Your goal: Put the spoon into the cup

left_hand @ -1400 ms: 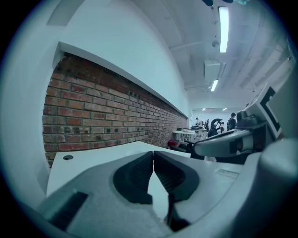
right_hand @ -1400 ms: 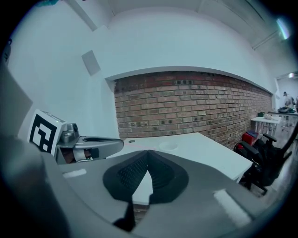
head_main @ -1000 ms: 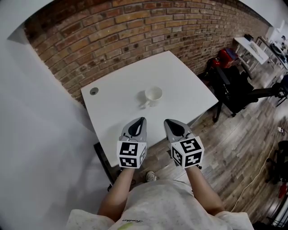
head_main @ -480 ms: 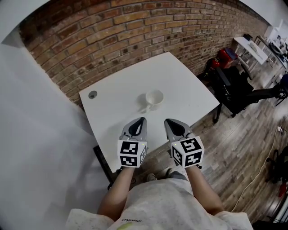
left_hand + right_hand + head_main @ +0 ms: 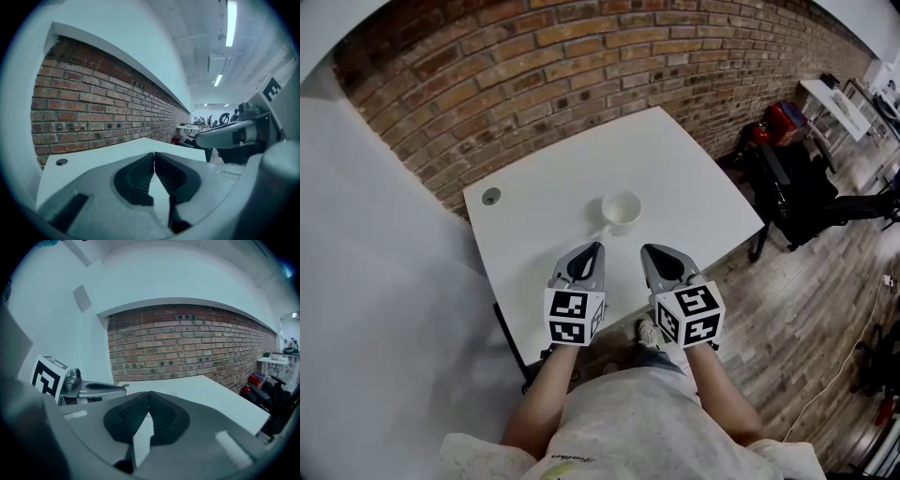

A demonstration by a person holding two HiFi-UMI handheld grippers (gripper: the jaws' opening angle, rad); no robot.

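Observation:
A white cup (image 5: 622,211) stands near the middle of the white table (image 5: 675,159). A small pale piece (image 5: 602,231) sticks out at its near left; I cannot tell whether it is a handle or a spoon. No spoon shows plainly in any view. My left gripper (image 5: 597,247) hovers over the table's near edge, just short of the cup, jaws shut and empty. My right gripper (image 5: 646,250) hangs beside it, also shut with nothing held. In the left gripper view the left gripper (image 5: 153,153) has its tips pressed together. The right gripper (image 5: 149,393) shows the same in its own view.
A round cable hole (image 5: 491,196) sits at the table's far left corner. A brick wall (image 5: 544,66) runs behind the table. A black chair (image 5: 792,187) and a red bag (image 5: 783,119) stand on the wooden floor at the right. A shoe (image 5: 647,330) shows below the table edge.
The table and cup have slid slightly nearer to the grippers in the head view. Both grippers stay shut and hold the same place in the picture.

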